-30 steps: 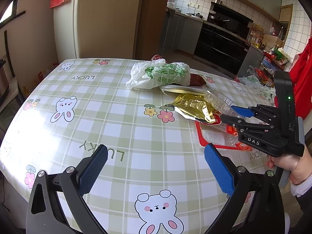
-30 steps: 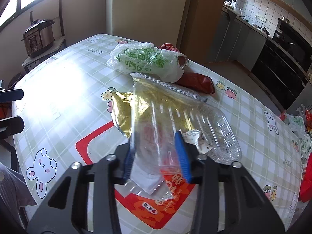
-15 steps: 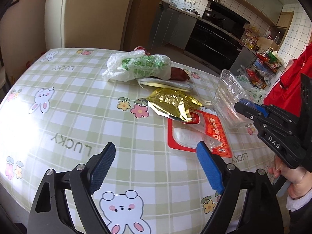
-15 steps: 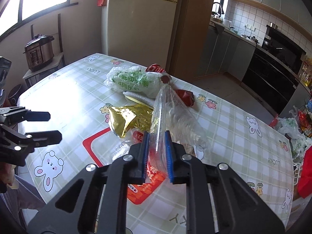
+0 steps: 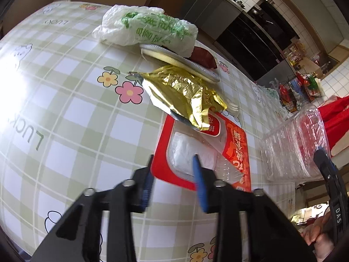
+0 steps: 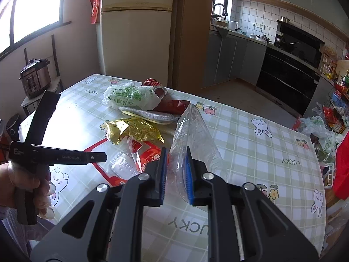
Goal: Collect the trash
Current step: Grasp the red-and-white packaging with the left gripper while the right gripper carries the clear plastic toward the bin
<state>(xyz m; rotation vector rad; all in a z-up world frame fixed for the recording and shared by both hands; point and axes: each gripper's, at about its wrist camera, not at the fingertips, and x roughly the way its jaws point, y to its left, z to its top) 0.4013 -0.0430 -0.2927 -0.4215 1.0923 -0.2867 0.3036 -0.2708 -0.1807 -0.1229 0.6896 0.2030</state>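
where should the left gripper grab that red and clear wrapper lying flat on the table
Best at its near edge, coming down at a slant from the near side. The red and clear wrapper lies flat on the table and its far end sits under the gold foil bag. The left gripper is closing over that near end, pads not yet pressing.

Sunlit kitchen, bright window far left, cream fridge behind the checked desk, grey cabinets and black oven right
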